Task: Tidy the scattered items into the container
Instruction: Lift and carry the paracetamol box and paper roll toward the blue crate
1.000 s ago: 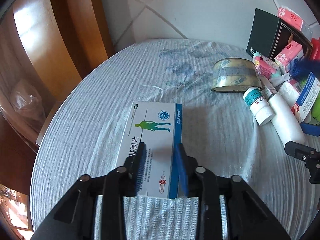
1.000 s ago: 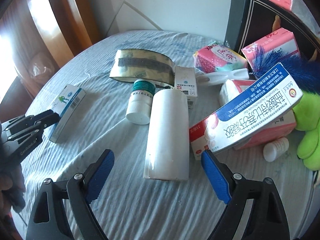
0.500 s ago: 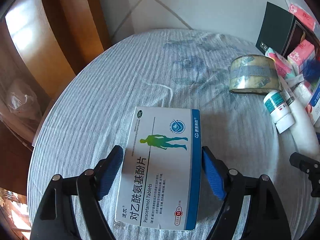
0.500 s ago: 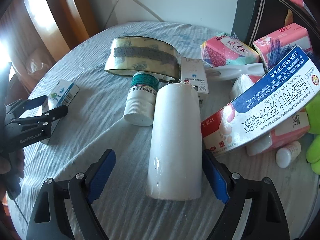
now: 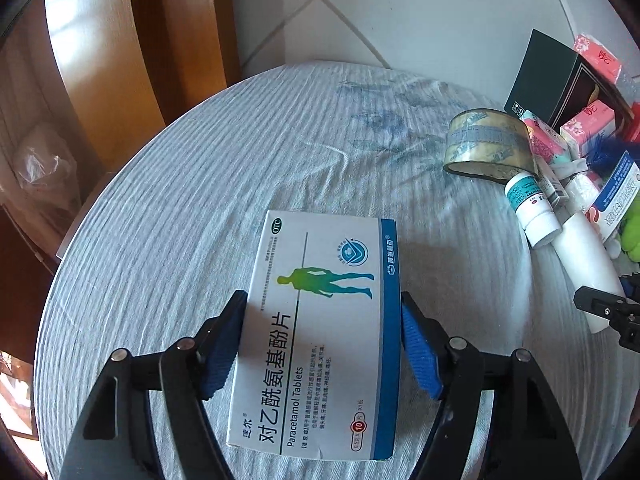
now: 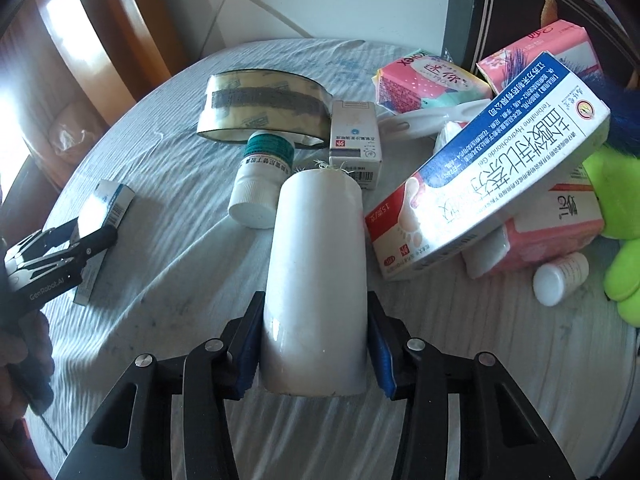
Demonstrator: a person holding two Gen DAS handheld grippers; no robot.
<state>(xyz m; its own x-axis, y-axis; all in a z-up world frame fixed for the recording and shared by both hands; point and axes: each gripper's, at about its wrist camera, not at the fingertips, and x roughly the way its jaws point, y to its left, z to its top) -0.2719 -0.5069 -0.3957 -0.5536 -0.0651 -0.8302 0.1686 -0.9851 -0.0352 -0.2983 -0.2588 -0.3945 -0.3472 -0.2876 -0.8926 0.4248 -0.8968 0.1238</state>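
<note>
A white and blue paracetamol box (image 5: 320, 320) lies flat on the pale blue tablecloth (image 5: 200, 200). My left gripper (image 5: 322, 298) straddles it; its jaws are closing and the blue pads (image 5: 222, 344) touch both long sides. A white cylinder (image 6: 318, 264) lies among the clutter. My right gripper (image 6: 315, 300) has its jaws closing on the cylinder's near end, pads (image 6: 382, 356) against its sides. The black open container (image 6: 500, 12) stands at the back right, also seen in the left wrist view as a black container (image 5: 548, 80).
Around the cylinder lie a tape roll (image 6: 264, 108), a green-labelled pill bottle (image 6: 260, 176), a small white carton (image 6: 354, 136), a long cream box (image 6: 488, 160), pink tissue packs (image 6: 432, 80), a small white bottle (image 6: 560, 278) and a green plush toy (image 6: 616, 200). Wooden chairs (image 5: 120, 80) stand behind the round table.
My left gripper spread its jaws from a narrow stance on the box top and now grips the box by its long sides. My right gripper moved in and closed on the white cylinder.
</note>
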